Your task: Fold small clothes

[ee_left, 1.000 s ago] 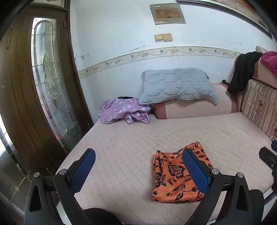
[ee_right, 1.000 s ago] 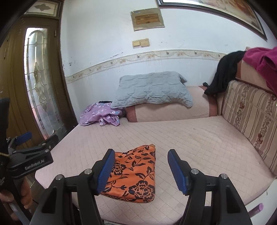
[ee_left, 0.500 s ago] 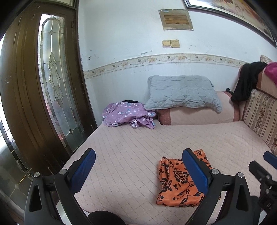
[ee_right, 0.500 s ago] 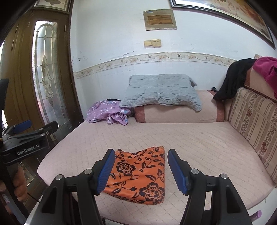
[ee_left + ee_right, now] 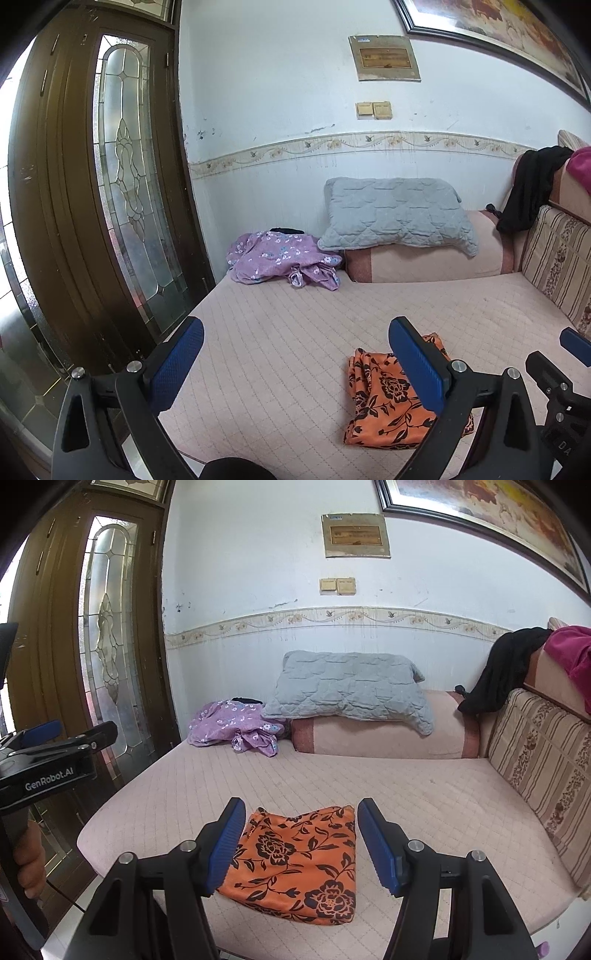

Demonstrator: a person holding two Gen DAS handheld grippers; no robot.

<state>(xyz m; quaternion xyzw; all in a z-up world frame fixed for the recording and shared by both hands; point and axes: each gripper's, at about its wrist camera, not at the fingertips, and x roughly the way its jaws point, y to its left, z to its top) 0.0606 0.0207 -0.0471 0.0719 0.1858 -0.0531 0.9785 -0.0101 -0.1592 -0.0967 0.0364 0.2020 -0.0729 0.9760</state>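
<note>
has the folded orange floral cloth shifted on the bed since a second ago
No. The folded orange floral cloth lies at the same spot near the pink quilted bed's front edge; only the cameras have pulled back from it.

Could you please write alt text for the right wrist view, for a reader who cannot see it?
The open right gripper hangs empty above a folded orange floral cloth on a pink bed. A crumpled purple garment lies beside a grey pillow.

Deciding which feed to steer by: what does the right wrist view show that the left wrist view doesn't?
Only the right wrist view shows the person's hand holding the left claw, and the whole orange floral cloth. Only the left wrist view shows the left claw's wide-open jaws, with one pad hiding part of the cloth. Both show the purple garment, grey pillow and bed.
</note>
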